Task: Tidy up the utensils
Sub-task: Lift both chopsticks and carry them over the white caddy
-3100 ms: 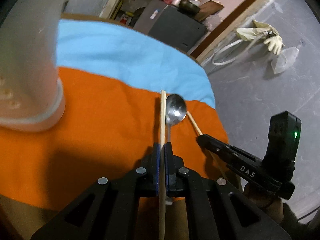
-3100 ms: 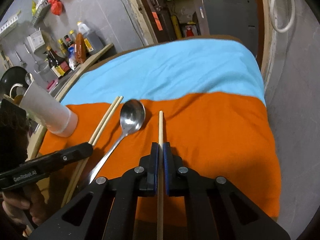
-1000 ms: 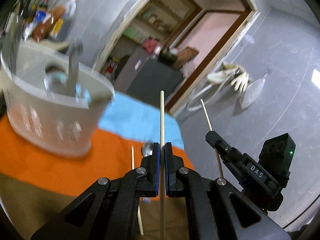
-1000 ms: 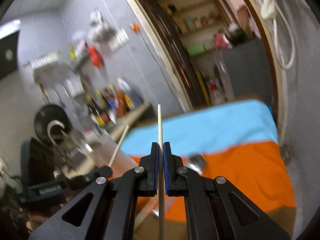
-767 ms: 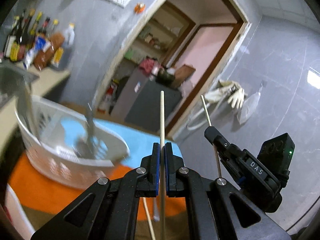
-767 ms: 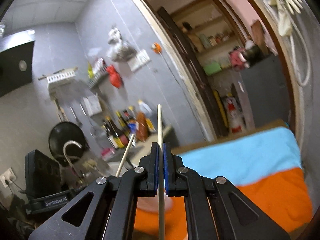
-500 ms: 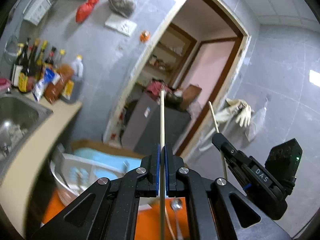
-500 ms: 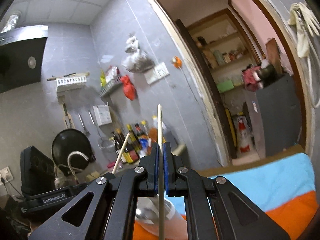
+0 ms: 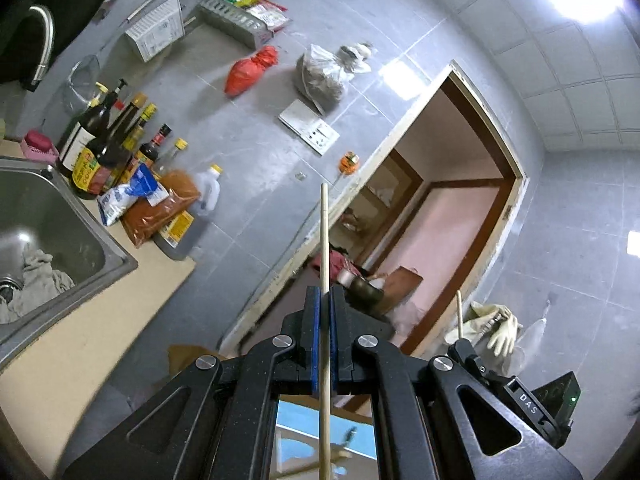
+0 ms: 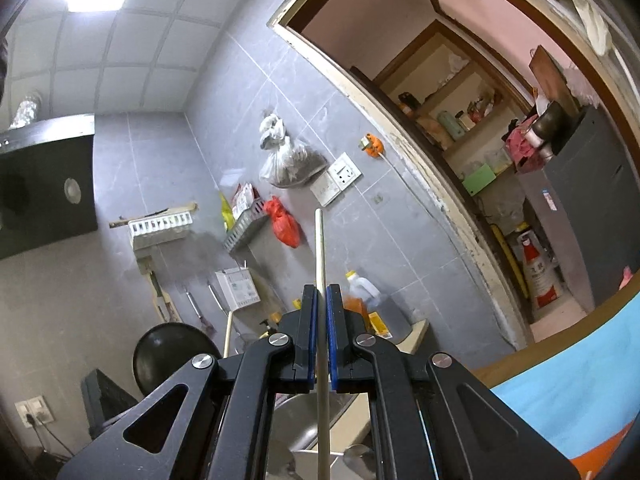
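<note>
My left gripper [image 9: 325, 294] is shut on a wooden chopstick [image 9: 324, 240] that points up toward the wall. My right gripper [image 10: 321, 294] is shut on another wooden chopstick [image 10: 320, 248], also tilted upward. In the left wrist view the right gripper [image 9: 520, 396] shows at the lower right with its chopstick tip [image 9: 459, 312]. In the right wrist view the left gripper's chopstick [image 10: 228, 334] shows at the lower left. The utensil holder and the spoon on the table are mostly hidden below the gripper bodies.
A steel sink [image 9: 44, 216] and a counter with sauce bottles [image 9: 104, 148] lie to the left. A doorway [image 9: 448, 216] opens ahead. The blue and orange tablecloth [image 10: 568, 400] shows at the lower right of the right wrist view.
Both grippers have lifted their chopsticks off the table and tilted steadily upward. The views have swung from the cloth and white holder up to the wall and ceiling.
</note>
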Tool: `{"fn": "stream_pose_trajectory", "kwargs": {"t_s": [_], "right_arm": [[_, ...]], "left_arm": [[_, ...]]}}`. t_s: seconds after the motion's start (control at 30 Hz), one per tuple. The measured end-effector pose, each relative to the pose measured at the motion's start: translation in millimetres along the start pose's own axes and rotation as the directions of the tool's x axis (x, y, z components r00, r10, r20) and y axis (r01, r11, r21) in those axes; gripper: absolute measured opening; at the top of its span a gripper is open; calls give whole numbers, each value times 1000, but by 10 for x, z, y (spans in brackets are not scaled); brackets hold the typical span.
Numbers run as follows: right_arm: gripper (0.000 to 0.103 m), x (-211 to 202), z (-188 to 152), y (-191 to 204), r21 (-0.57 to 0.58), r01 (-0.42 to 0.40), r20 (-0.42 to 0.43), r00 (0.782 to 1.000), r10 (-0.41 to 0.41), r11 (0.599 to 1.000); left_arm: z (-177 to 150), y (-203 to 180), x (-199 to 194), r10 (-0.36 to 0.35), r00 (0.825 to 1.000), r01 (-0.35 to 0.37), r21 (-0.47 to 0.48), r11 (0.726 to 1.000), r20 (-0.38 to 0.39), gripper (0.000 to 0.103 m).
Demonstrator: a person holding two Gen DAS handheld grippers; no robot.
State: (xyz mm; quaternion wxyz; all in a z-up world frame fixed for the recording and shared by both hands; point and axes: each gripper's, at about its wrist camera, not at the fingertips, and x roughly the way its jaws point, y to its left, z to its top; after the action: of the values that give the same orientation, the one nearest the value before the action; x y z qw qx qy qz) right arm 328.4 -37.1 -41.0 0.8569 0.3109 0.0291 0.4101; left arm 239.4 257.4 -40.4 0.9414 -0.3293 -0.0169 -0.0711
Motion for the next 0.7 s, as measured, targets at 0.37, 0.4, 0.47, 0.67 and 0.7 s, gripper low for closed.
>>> {"fn": "stream_pose_trajectory", "kwargs": {"t_s": [0.37,0.4,0.47,0.67,0.7], "right_arm": [[3,-22,-159,-228,39,63,69,995,-66,997],[3,-15,-172,-233,34,71,73,995,-74,997],[3,-13,-205,-247,35,83,81,993,-85,996],[3,-45,-294,-164,-32,152,134,980,-146,988],[3,-54,-309,-126,-62,168,146,977,-158,984]], "left_arm": [[-107,85,-18,53,992,-62,72,995,114,2],[-128,97,-13,58,991,-67,77,995,117,2],[-182,109,-19,64,990,-75,87,993,123,2],[-239,113,14,58,988,-74,109,991,144,2],[-243,118,17,57,987,-73,107,992,148,2]]}}
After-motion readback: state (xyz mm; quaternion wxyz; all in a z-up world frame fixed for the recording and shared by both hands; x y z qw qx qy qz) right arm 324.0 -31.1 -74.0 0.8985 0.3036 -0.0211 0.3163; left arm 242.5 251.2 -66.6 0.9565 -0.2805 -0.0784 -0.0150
